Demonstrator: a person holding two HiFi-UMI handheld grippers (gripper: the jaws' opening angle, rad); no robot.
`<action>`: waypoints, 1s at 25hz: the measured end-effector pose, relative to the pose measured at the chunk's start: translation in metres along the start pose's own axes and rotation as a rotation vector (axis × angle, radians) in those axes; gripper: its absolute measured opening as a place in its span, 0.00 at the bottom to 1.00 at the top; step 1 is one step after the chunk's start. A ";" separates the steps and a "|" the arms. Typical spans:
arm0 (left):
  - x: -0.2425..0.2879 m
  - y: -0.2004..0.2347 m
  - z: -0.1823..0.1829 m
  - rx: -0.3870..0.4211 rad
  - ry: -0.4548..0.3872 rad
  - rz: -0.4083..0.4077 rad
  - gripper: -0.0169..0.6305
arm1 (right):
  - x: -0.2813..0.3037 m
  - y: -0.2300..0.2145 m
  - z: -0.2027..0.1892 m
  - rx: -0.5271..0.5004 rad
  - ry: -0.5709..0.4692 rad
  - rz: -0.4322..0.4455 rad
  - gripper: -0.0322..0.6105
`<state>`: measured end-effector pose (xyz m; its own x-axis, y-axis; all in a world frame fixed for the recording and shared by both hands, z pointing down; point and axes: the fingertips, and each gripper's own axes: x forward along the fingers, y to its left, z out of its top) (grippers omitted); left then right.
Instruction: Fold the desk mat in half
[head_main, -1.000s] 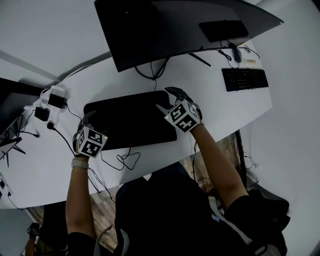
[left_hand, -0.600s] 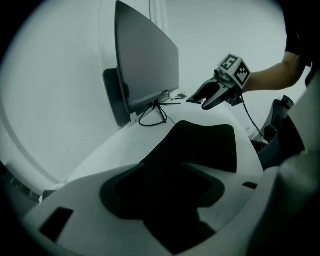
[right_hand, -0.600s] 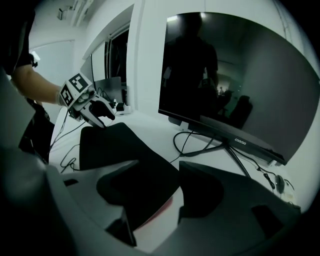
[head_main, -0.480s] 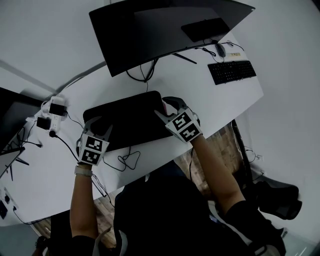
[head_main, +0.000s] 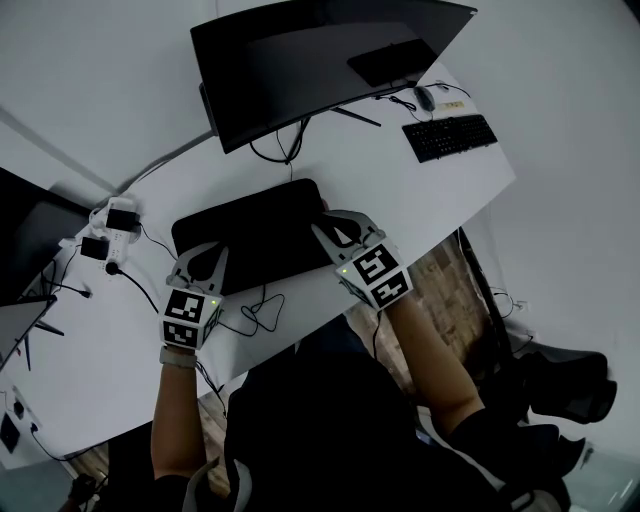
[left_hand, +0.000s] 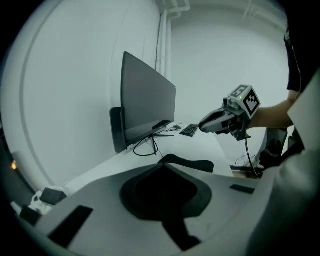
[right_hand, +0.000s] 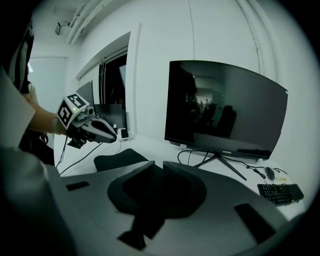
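The black desk mat (head_main: 255, 232) lies on the white desk (head_main: 410, 195) in front of the monitor. My left gripper (head_main: 203, 254) is at the mat's near-left corner and shut on its edge. My right gripper (head_main: 326, 222) is at the near-right corner; its jaws are closing and pinch the mat's edge. In the left gripper view the jaws (left_hand: 162, 166) meet, with a raised bit of mat (left_hand: 195, 164) beyond them and the right gripper (left_hand: 205, 124) across. In the right gripper view the jaws (right_hand: 159, 166) stand almost together, with the mat (right_hand: 117, 159) and the left gripper (right_hand: 111, 139) beyond.
A large dark monitor (head_main: 300, 60) stands behind the mat. A black keyboard (head_main: 448, 137) and a mouse (head_main: 427, 97) lie at the far right. A power strip with chargers (head_main: 110, 230) sits at the left. A loose cable (head_main: 255, 310) loops by the desk's near edge.
Both grippers have gone from open to closed at the mat's near corners. Both hands have come back toward the desk's near edge.
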<state>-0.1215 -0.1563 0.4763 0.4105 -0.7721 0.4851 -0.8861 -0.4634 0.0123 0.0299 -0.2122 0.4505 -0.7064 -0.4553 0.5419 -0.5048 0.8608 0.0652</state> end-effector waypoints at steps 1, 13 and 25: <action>-0.005 -0.002 0.002 -0.002 -0.012 -0.005 0.04 | -0.006 0.004 0.004 0.004 -0.012 -0.007 0.14; -0.070 -0.025 0.033 -0.056 -0.176 -0.022 0.04 | -0.071 0.052 0.032 0.030 -0.145 -0.087 0.11; -0.129 -0.042 0.047 -0.001 -0.299 0.015 0.04 | -0.122 0.092 0.041 -0.019 -0.235 -0.133 0.11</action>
<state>-0.1273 -0.0579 0.3726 0.4427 -0.8727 0.2062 -0.8926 -0.4508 0.0085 0.0494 -0.0867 0.3562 -0.7310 -0.6034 0.3186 -0.5934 0.7927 0.1398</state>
